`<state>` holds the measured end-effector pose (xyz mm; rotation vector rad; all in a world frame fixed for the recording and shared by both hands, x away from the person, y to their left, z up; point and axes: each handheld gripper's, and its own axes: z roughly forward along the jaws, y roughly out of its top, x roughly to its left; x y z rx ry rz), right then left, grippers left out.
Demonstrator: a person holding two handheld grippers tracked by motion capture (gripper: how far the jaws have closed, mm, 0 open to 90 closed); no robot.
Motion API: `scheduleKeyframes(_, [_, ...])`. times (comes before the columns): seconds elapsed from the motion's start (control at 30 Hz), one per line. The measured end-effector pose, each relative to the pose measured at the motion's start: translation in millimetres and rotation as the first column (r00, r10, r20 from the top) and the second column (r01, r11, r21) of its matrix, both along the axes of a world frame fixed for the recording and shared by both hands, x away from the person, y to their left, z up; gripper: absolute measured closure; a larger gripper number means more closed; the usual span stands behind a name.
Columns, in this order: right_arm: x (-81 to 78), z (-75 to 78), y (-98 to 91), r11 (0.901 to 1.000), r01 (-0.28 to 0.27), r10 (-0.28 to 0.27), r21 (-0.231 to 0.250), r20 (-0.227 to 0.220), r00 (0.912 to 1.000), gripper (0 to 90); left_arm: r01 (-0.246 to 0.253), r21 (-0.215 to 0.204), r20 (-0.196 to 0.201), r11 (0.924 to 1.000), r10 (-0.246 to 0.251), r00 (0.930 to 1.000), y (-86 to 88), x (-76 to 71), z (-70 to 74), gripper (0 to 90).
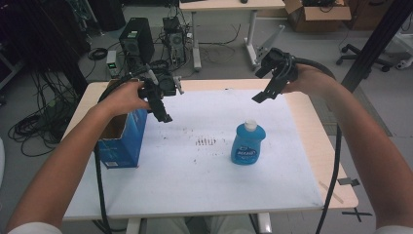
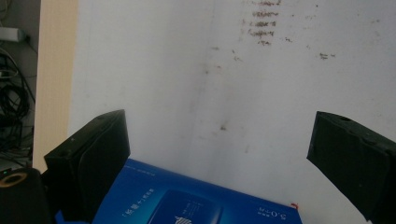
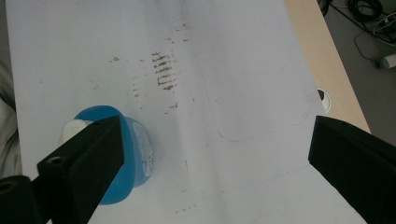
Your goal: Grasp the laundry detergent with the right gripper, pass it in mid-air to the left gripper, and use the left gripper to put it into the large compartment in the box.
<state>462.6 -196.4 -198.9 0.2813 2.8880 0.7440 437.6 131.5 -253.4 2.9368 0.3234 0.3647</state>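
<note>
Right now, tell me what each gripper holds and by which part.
Nothing is held. The left gripper and the right gripper hang open above the table, jaws empty.

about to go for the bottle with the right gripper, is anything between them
Nothing visible. The right gripper hangs open above and behind the bottle, with bare white sheet around it. The box stands far off at the left edge, under the left gripper.

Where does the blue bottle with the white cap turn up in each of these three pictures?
High view: the blue bottle stands upright right of centre on the white sheet.
Left gripper view: it is not in this picture.
Right gripper view: the bottle sits lower left, seen from above, partly behind one black jaw.
Shared landmark: the dark smudge marks on the sheet.
</note>
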Motion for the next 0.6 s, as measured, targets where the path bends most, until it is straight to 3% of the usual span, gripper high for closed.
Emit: scheduleKeyframes(0.6, [-10.0, 4.3, -8.7, 0.9997, -0.021, 0.021, 0.009, -0.016, 0.9996, 3.2, -0.012, -0.011, -0.002, 0.9999, 0.012, 0.9999, 3.2, -1.0, 5.5, 5.7])
